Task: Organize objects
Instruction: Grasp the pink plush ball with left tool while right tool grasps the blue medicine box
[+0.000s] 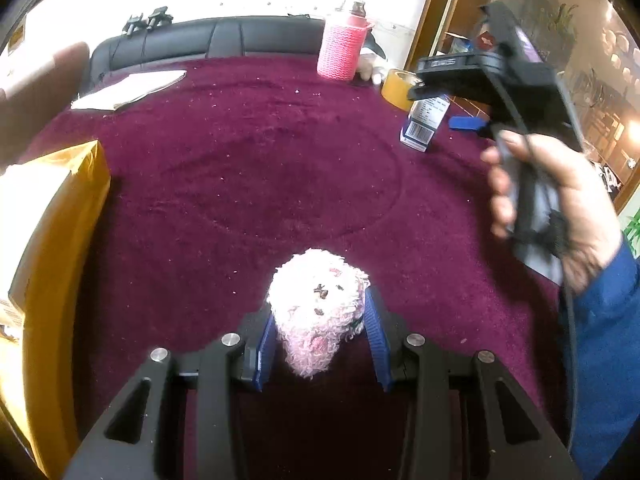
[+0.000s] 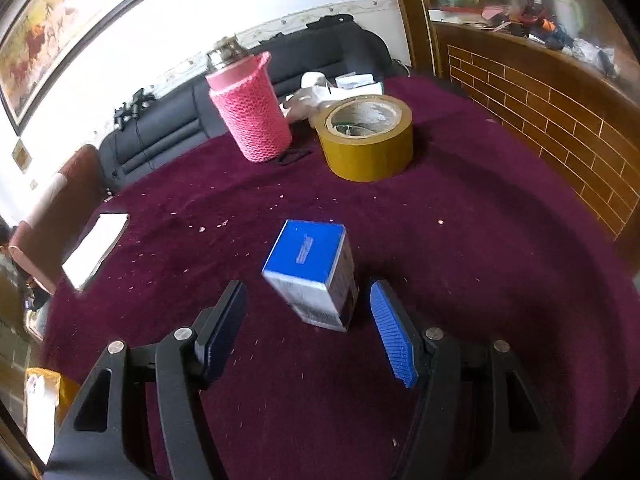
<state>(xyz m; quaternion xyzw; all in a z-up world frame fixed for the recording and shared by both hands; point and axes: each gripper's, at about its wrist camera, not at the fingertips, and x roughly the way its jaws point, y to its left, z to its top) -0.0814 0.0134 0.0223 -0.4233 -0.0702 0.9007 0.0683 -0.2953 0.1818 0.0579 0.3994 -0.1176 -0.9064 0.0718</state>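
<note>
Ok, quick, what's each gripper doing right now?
Left gripper: shut on the pink plush toy.
Right gripper: open, blue box between its fingers, not gripped.

Maroon-clothed table (image 2: 480,208): box (image 2: 312,272), tape (image 2: 368,140), bottle (image 2: 250,112).

Pale pink fluffy toy (image 1: 318,312), blue-and-white box (image 2: 312,272), maroon tablecloth (image 2: 460,216), pink knitted bottle sleeve (image 2: 252,116).

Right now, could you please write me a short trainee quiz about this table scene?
1. True or false: the left gripper holds the pink plush toy.
2. What stands between the right gripper's open jaws? A tape roll; B blue box; C paper.
3. Which thing wears a pink knitted sleeve?

Key: 1 true. 2 B, the blue box, untouched. 3 the bottle, beside the tape roll.
</note>
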